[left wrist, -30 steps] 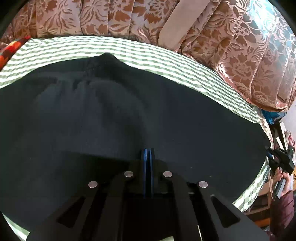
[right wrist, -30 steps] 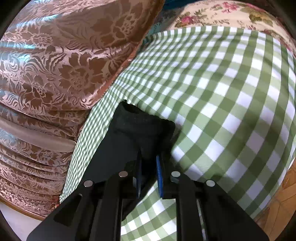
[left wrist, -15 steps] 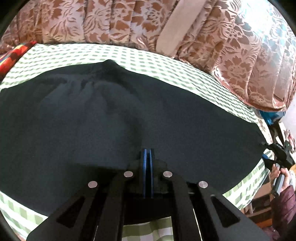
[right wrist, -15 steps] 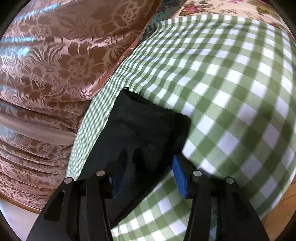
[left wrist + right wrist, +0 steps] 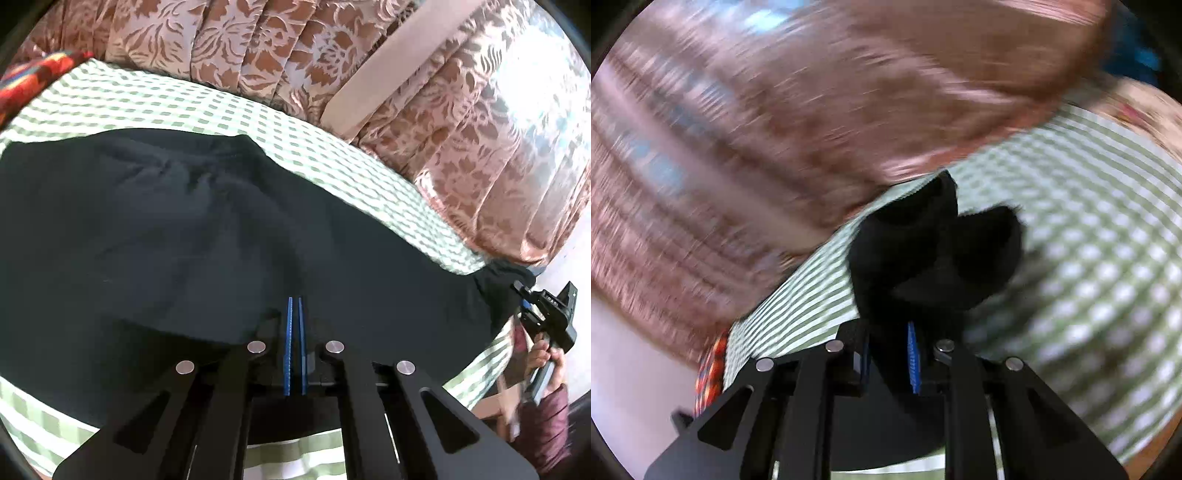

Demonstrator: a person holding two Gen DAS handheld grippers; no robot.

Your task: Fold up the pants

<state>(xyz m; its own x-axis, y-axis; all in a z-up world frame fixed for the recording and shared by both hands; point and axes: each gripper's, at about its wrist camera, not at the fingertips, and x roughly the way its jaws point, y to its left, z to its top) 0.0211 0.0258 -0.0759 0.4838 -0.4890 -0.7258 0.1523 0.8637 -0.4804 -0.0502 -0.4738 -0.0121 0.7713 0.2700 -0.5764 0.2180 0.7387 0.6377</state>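
Note:
Black pants (image 5: 192, 229) lie spread across a green-and-white checked cloth (image 5: 155, 107), waist end toward the left, leg end toward the right. My left gripper (image 5: 294, 317) is shut on the near edge of the pants, its blue pads pressed together. In the right wrist view, which is blurred by motion, my right gripper (image 5: 888, 354) is shut on the bunched cuff end of the pants (image 5: 934, 258) and lifts it off the cloth. The right gripper also shows at the far right of the left wrist view (image 5: 546, 314), held by a hand.
Brown floral curtains (image 5: 461, 129) hang along the far edge of the checked surface. A red and orange patterned cloth (image 5: 33, 81) lies at the far left corner. The checked cloth (image 5: 1089, 229) extends to the right of the cuff.
The right gripper opened half a second ago, then closed on the cuff and lifted it, bunching the fabric. The left gripper stayed shut on the pants edge and rose slightly.

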